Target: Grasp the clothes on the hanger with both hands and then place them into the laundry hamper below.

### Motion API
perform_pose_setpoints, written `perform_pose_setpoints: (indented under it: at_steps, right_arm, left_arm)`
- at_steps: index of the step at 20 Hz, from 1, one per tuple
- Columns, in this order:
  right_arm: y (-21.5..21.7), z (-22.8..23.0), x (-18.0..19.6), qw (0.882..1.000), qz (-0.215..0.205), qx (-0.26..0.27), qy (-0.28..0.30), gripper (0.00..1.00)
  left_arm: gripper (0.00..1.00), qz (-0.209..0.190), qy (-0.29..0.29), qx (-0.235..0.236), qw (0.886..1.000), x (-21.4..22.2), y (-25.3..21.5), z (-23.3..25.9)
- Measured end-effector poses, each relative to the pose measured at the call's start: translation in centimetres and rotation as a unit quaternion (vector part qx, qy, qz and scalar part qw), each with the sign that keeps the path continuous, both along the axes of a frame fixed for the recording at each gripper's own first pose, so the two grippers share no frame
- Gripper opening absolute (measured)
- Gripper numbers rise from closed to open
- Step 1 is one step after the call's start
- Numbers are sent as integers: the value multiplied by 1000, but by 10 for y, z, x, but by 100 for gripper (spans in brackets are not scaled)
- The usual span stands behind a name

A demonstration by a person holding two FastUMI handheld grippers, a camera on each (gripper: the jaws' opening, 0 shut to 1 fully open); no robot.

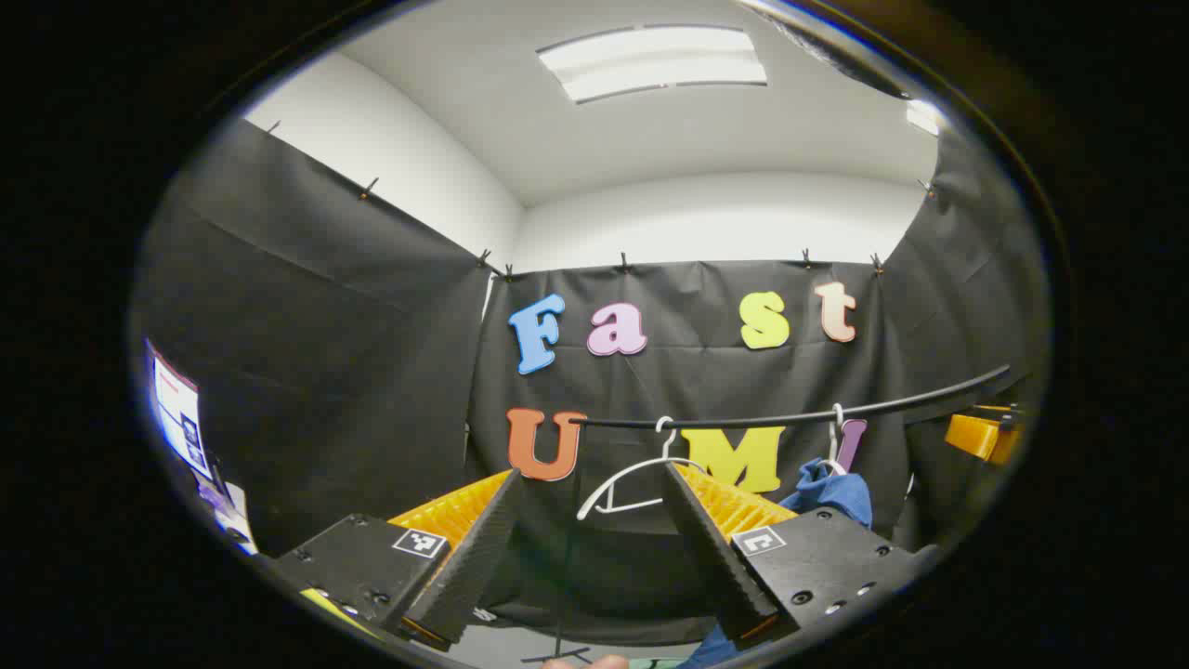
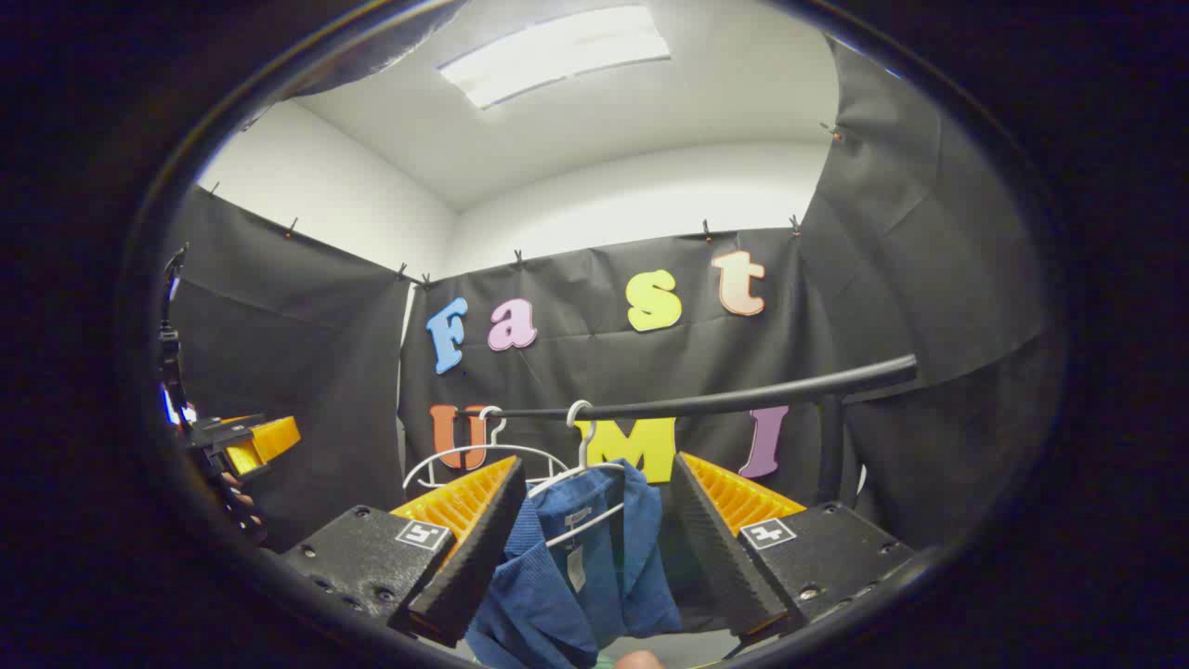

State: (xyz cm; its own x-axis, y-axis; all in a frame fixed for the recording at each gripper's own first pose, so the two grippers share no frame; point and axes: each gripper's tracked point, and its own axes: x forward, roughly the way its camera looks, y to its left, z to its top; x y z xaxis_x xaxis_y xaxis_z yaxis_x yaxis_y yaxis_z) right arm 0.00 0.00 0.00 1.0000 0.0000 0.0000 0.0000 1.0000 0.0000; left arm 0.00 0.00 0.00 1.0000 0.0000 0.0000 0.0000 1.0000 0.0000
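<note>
In the right gripper view the right gripper [image 2: 587, 548] stands spread wide, its two wedge-shaped fingers [image 2: 469, 557] faced with fine ridged pads and backed by ribbed plastic, each on a flat block set with screws and a small square marker; nothing is pinched between them. Just beyond the gap, below the rail [image 2: 706, 401], hangs the blue shirt [image 2: 576, 576], a soft finely ribbed cloth with an open collar and a small tag inside the neck, draped on a thin white wire hanger [image 2: 581, 465] whose hook curls over the rail. Left of it on the same rail sits an empty white hanger [image 2: 483, 455], rounded at the shoulders. The rail is a smooth dark tube, bowed by the lens, held by a dark upright post [image 2: 829, 446] at its right. Far left of the rail the other gripper [image 2: 237, 441] shows, with fingertips of a hand below it. In the left gripper view the left gripper [image 1: 590, 557] is likewise spread apart and grips nothing; past it the bare hanger [image 1: 632, 478] hangs under the rail [image 1: 790, 416], and the shirt [image 1: 831, 492] bunches to its right. Behind the rail creased black cloth [image 2: 307, 372] is pinned up with clips, under a plain white wall and a flat ceiling light panel [image 2: 553, 51]
</note>
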Motion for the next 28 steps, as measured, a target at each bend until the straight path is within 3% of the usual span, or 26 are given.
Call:
perform_pose_setpoints:
  at_steps: [6, 10, 13, 16, 22, 23, 24, 28]
  right_arm:
    - [-2, 1, -13, 1000, 23, 13, 1, 98]
    - [-19, 4, -23, 1000, -12, 18, -1, 98]
    - [-29, 9, -33, 999, -42, 8, -11, 98]
    - [-35, 7, -33, 997, -76, -1, -23, 98]
    - [-29, -24, -24, 992, -123, 1, 6, 98]
    - [-33, -23, -23, 991, -132, 1, 4, 99]
    - [-36, -23, -21, 990, -140, -3, 4, 99]
    - [-45, -37, -13, 986, -162, -22, 20, 98]
  left_arm:
    - [100, 33, 15, 18, 999, -22, 14, -1]
    - [96, 47, -13, 12, 999, -22, 27, 17]
    - [100, 43, -23, -13, 999, -13, 32, 21]
    - [100, 28, -26, -11, 999, 0, 39, 17]
    - [100, -21, 6, 3, 1000, 24, 34, -13]
    - [92, -31, 10, 1, 999, 27, 29, -17]
    - [100, -39, 15, 0, 999, 30, 24, -21]
    - [100, -87, 45, -9, 995, 29, -15, -43]
